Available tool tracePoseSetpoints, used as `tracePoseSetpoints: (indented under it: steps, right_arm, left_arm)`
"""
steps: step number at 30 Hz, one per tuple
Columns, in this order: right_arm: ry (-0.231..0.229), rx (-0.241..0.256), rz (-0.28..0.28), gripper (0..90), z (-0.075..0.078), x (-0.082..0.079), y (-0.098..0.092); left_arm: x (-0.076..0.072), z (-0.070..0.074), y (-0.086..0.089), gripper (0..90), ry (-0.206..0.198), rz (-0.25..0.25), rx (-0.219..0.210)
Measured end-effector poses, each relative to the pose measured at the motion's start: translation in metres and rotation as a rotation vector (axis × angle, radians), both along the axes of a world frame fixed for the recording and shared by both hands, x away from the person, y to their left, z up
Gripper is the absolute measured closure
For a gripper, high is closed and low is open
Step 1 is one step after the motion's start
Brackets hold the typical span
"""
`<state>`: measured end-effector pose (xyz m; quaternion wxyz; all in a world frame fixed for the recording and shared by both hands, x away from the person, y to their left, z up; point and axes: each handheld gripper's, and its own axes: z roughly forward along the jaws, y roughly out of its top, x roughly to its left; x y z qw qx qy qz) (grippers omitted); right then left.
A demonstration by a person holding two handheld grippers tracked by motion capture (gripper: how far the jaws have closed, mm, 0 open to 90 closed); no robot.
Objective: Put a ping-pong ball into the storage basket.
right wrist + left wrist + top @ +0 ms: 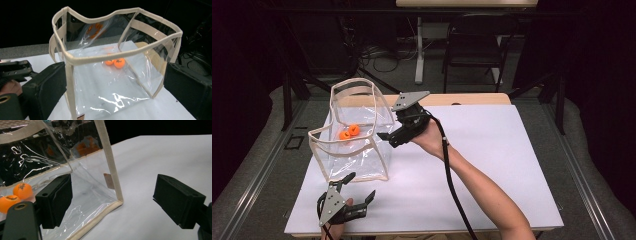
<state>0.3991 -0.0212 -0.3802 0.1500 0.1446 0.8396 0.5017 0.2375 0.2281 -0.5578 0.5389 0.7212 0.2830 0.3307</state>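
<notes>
Clear bag stands upright on the white table, left of centre, two orange balls on its floor. Right gripper hovers just beside its right wall, jaws apart, empty. Left gripper waits near its front corner, jaws wide, empty.

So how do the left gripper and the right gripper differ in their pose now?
The left gripper sits low at the table's near edge, in front of the clear bag; the right gripper is raised beside the bag's right wall. The left points away from the person, the right points leftward at the bag. Both have open jaws and hold nothing.
</notes>
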Motion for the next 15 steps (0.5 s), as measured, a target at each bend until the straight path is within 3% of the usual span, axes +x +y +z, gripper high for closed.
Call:
tracePoseSetpoints:
  steps: [15]
  right_arm:
    - [0.027, -0.055, -0.006, 4.4, -0.022, -0.008, -0.019]
  left_arm:
    - [0.001, 0.001, -0.001, 15.5, 0.001, 0.005, -0.006]
